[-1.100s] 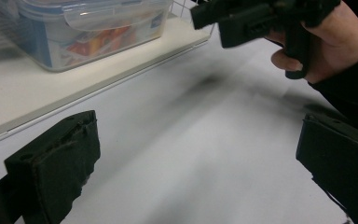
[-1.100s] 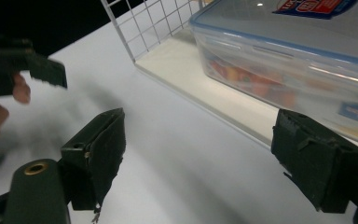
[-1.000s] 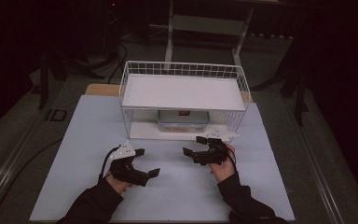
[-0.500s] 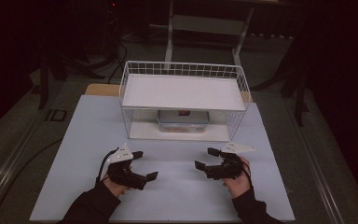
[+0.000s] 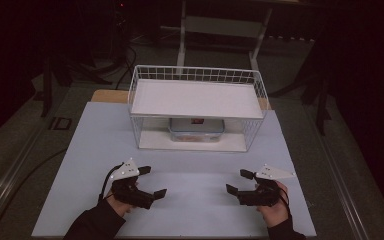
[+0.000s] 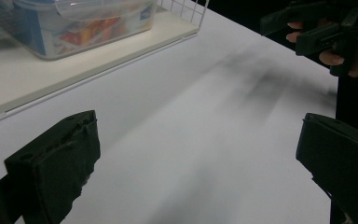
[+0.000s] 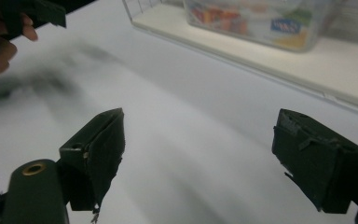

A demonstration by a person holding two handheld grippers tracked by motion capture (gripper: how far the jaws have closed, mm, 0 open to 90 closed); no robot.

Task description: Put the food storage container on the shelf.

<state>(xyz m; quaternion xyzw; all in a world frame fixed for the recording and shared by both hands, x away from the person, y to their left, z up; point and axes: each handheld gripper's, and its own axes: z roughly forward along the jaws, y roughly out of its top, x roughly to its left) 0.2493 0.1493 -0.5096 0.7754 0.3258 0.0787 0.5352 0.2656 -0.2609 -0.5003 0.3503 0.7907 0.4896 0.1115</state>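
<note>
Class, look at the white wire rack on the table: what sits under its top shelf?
Under the top shelf of the wire rack, a clear lidded box with colourful contents rests on the bottom board. The shelf hides the box's rear part.

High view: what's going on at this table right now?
A person holds a black two-jaw gripper in each hand over the white table. The left gripper and the right gripper are both open and empty, hovering apart in front of the white wire two-tier rack. A clear plastic lidded container with colourful contents sits on the rack's lower shelf, untouched. Nothing is being grasped yet.
</note>
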